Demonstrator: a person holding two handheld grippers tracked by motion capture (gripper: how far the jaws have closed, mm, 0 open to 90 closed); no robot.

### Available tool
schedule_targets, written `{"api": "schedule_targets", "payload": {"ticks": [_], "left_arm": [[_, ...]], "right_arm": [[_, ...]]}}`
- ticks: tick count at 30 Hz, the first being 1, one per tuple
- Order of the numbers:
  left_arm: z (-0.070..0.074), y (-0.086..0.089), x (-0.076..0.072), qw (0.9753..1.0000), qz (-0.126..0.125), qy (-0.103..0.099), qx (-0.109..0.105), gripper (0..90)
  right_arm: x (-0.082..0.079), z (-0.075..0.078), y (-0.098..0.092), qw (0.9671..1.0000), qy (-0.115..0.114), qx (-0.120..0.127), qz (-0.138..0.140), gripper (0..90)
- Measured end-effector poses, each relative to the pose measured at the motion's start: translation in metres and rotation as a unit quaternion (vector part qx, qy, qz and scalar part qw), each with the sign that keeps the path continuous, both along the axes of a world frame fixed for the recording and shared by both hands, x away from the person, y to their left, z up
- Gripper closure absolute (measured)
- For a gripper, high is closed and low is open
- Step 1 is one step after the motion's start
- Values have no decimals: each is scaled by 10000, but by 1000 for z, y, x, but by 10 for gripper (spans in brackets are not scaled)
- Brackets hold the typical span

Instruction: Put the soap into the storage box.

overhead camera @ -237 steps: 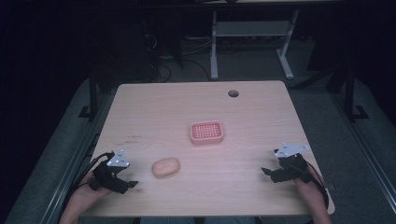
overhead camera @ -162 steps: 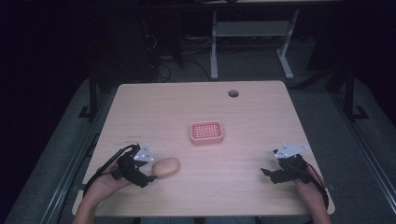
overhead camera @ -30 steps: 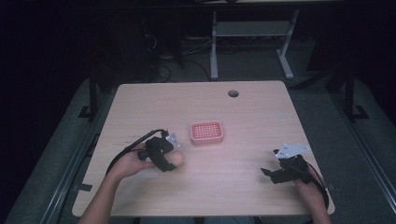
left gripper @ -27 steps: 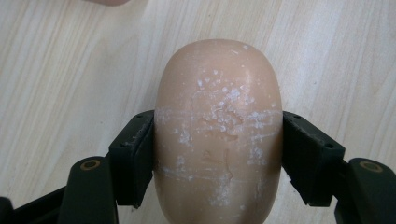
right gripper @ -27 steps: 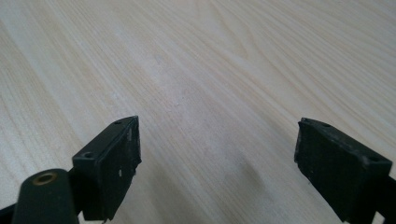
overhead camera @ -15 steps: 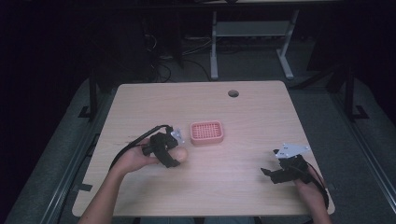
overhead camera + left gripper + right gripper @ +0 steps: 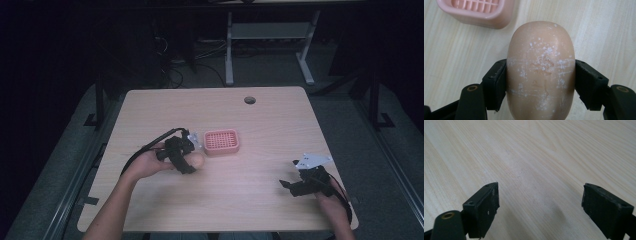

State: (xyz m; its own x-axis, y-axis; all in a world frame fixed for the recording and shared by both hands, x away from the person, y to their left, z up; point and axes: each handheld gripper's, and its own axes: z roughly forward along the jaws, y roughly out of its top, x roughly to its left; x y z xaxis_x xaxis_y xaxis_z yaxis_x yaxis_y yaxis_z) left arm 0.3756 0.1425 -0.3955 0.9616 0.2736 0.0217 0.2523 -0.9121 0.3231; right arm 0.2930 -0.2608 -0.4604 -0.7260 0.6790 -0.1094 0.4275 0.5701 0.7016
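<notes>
Left tongs (image 7: 540, 82) clamp a tan soap bar (image 7: 541, 67) across its short sides, one pad (image 7: 495, 85) on each flank; bar sits in the tongs just beside the pink dish (image 7: 221, 141), toward its near left corner in the high view. Whether the bar is lifted clear of the worktop (image 7: 250, 200) or resting on it: cannot tell. Right tongs (image 7: 539, 212) stand open with nothing between them, low over bare worktop at the near right, well apart from the dish. Judged step: carry bar to dish. To do it well: keep the squeeze even, since the bar's rounded, chalky surface looks likely to slip; raise it over the dish rim before moving across; line its long axis with the dish's long side; lower until it rests on the slats, then release. Hard to make out: in the left gripper view the dish (image 7: 475, 11) is cut off at the top edge, and the bar's near end runs out of the bottom; its underside is hidden.
</notes>
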Motion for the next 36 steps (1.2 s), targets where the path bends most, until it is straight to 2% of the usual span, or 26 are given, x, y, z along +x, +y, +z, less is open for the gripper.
{"api": "schedule_targets", "payload": {"ticks": [10,18,24,27,31,36], "left_arm": [[1,-11,10,10000,-51,1,-9,321],[6,-17,17,9999,-105,13,-23,321],[11,-21,22,9999,-132,-59,5,320],[12,-22,26,9999,-96,-33,-59,321],[13,-26,30,9999,-114,-41,18,320],[17,-32,33,9998,-184,-44,-34,321]], "right_arm": [[-1,1,-1,10000,-9,58,-24,140],[0,1,-2,10000,-47,80,-7,140],[-1,2,-1,9999,-52,110,-13,140],[-2,3,-1,9999,-73,156,-6,140],[-2,3,-1,9998,-53,171,-20,139],[-2,4,-2,9998,-42,178,-40,140]]}}
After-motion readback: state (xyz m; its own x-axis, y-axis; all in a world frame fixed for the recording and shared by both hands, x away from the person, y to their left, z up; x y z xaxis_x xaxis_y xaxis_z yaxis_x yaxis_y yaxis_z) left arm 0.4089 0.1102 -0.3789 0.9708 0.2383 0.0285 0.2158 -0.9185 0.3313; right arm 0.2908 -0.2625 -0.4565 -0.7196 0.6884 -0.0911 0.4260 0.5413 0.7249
